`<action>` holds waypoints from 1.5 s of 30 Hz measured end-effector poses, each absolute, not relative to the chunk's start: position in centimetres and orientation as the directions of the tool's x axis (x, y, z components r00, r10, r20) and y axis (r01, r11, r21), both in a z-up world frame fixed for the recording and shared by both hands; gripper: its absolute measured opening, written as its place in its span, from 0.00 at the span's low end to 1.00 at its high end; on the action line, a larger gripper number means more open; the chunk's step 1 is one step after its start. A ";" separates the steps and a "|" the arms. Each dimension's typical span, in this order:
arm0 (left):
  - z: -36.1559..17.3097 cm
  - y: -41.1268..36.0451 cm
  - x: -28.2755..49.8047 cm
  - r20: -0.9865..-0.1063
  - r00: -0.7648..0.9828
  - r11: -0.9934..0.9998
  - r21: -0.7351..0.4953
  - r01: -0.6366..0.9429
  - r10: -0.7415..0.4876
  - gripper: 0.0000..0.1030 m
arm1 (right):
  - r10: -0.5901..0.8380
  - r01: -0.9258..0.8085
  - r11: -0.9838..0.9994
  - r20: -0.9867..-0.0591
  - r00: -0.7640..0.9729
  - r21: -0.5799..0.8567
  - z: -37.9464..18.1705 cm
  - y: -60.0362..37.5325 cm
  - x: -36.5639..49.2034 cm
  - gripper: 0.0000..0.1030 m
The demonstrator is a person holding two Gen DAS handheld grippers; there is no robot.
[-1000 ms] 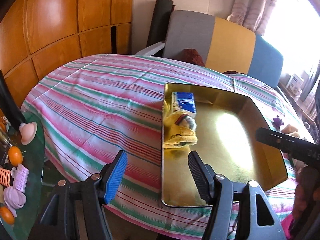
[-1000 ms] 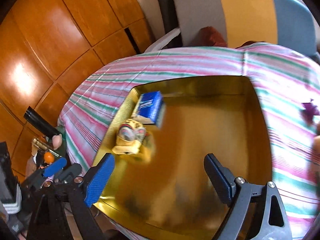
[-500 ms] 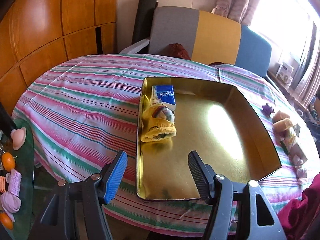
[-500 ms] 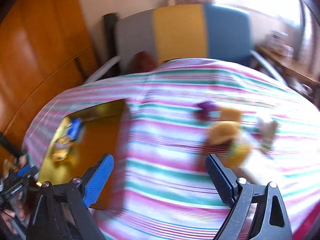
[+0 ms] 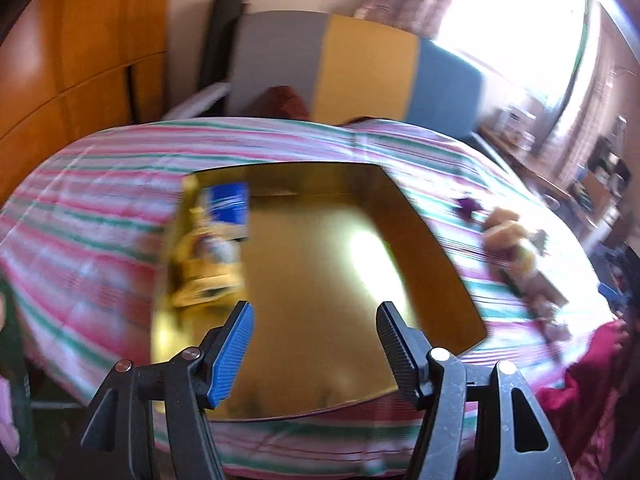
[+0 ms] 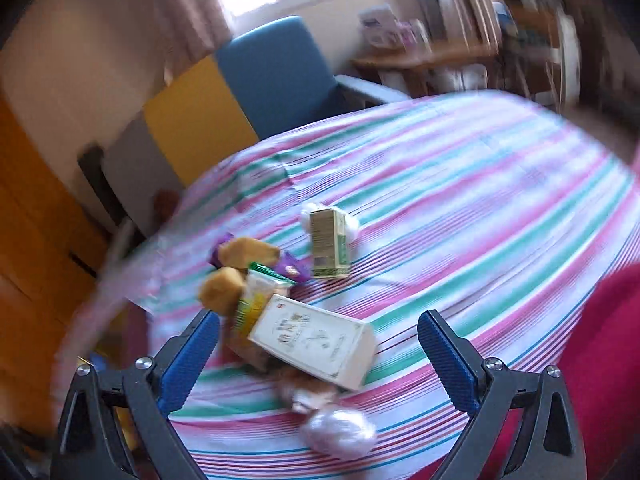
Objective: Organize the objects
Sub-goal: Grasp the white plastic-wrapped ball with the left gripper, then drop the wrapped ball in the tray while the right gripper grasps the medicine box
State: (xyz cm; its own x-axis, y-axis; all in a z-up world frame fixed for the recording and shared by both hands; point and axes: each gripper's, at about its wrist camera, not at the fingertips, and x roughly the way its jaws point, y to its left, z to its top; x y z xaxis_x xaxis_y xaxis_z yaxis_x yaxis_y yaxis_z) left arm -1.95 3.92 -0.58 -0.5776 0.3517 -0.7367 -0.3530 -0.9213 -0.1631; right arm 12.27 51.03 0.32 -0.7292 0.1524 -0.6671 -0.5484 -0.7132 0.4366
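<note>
In the left wrist view a gold tray point(image 5: 432, 240) lies on the striped tablecloth, holding a blue box point(image 5: 228, 204) and a yellow cloth item point(image 5: 204, 268) at its left side. My left gripper point(image 5: 314, 340) is open and empty over the tray's near edge. In the right wrist view my right gripper point(image 6: 318, 348) is open and empty above a pile: a white box point(image 6: 312, 340), a green carton point(image 6: 328, 244), two tan buns point(image 6: 248, 252), a yellow-green packet point(image 6: 256, 300), a purple wrapper point(image 6: 294, 266) and a shiny wrapped lump point(image 6: 340, 432).
The pile also shows, blurred, right of the tray in the left wrist view point(image 5: 516, 248). A grey, yellow and blue chair point(image 5: 360, 68) stands behind the table. Wooden panels point(image 5: 80, 60) are at the left. A red cloth point(image 6: 608, 360) lies at the right.
My right gripper has swung from over the tray to the pile of objects on the right. My left view has shifted right and blurred. Both grippers stay open.
</note>
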 end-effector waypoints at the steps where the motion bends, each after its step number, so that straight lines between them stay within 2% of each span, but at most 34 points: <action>1: -0.4 5.0 -1.9 -0.737 -0.561 -0.907 -0.170 -0.385 0.377 0.62 | 0.158 -0.549 -0.699 -0.649 -0.744 0.458 0.4 51.4 12.7 0.97; 4: 0.0 9.6 -1.6 -0.747 -0.463 -0.829 -0.209 -0.518 0.477 0.62 | 0.149 -0.530 -0.675 -0.609 -0.779 0.513 0.6 51.8 13.3 0.97; 8: 0.0 16.0 0.0 -0.757 -0.351 -0.714 -0.211 -0.667 0.551 0.62 | 0.129 -0.500 -0.666 -0.575 -0.808 0.553 0.8 51.5 13.9 0.97; 11: -0.6 21.1 1.9 -0.774 -0.240 -0.596 -0.211 -0.775 0.586 0.61 | 0.117 -0.494 -0.644 -0.564 -0.818 0.583 0.4 51.9 14.2 0.97; 17: -2.2 28.4 5.1 -0.785 -0.072 -0.420 -0.249 -0.873 0.615 0.54 | 0.089 -0.478 -0.626 -0.553 -0.829 0.616 -0.1 52.5 14.4 0.98; 21: -3.6 31.8 5.9 -0.791 0.006 -0.374 -0.295 -0.879 0.612 0.53 | 0.078 -0.455 -0.632 -0.532 -0.843 0.627 0.0 52.5 14.6 0.98; 25: -5.2 34.6 5.6 -0.803 0.056 -0.362 -0.328 -0.873 0.593 0.57 | 0.053 -0.429 -0.621 -0.510 -0.858 0.656 -0.1 52.7 14.7 0.99; 29: -6.4 37.0 5.4 -0.796 0.110 -0.358 -0.385 -0.851 0.595 0.74 | 0.036 -0.410 -0.602 -0.490 -0.871 0.685 -0.4 53.0 15.0 0.99; 31: -7.0 38.1 5.5 -0.803 0.109 -0.365 -0.382 -0.849 0.586 0.76 | 0.028 -0.404 -0.595 -0.484 -0.875 0.695 -0.5 53.1 15.1 0.99; 34: -7.9 39.8 5.1 -0.815 0.090 -0.394 -0.370 -0.841 0.572 0.76 | 0.017 -0.394 -0.592 -0.478 -0.878 0.703 -0.6 53.2 15.0 0.99; 38: -8.5 39.2 5.2 -0.803 0.068 -0.387 -0.358 -0.850 0.592 0.61 | 0.018 -0.397 -0.595 -0.482 -0.876 0.699 -0.6 53.2 15.0 0.99; 45: -7.7 32.6 5.4 -0.810 -0.003 -0.379 -0.272 -0.885 0.586 0.60 | 0.000 -0.406 -0.601 -0.508 -0.862 0.688 -0.7 53.2 14.5 0.99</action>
